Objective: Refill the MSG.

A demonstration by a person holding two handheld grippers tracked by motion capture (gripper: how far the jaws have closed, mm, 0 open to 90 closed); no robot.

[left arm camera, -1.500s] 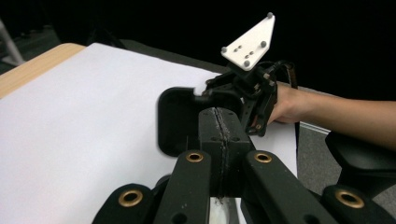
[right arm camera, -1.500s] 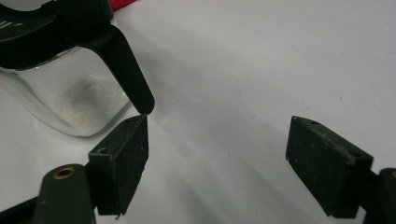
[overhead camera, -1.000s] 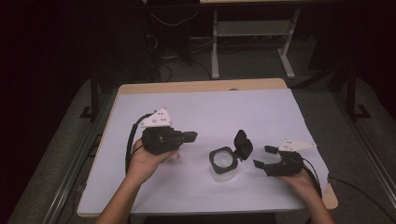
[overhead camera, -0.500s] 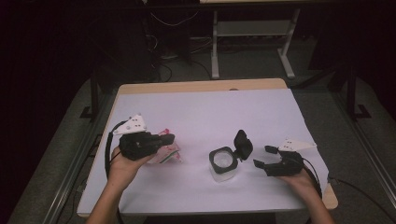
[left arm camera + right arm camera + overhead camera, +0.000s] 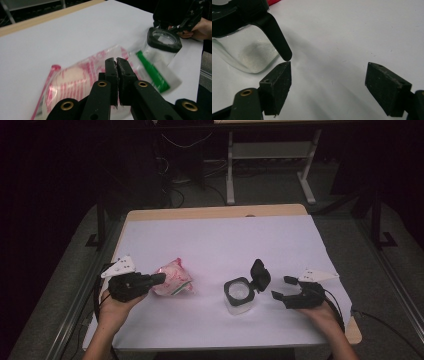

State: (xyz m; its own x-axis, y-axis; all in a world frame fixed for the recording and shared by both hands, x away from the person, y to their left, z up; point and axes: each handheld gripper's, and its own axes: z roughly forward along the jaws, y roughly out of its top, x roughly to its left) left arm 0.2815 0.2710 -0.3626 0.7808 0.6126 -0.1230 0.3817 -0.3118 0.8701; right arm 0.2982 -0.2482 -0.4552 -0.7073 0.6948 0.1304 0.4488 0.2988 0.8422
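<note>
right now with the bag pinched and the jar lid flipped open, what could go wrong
The left gripper is shut on the plastic bag by a thin fold, so the bag could slip or tear when lifted. The jar stands unheld, its lid beside the open right gripper; a nudge might tip it.

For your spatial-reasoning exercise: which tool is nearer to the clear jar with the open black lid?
Right. The right tool sits open just beside the jar, by its flipped-up lid. The left tool is farther off, shut at the plastic bag.
</note>
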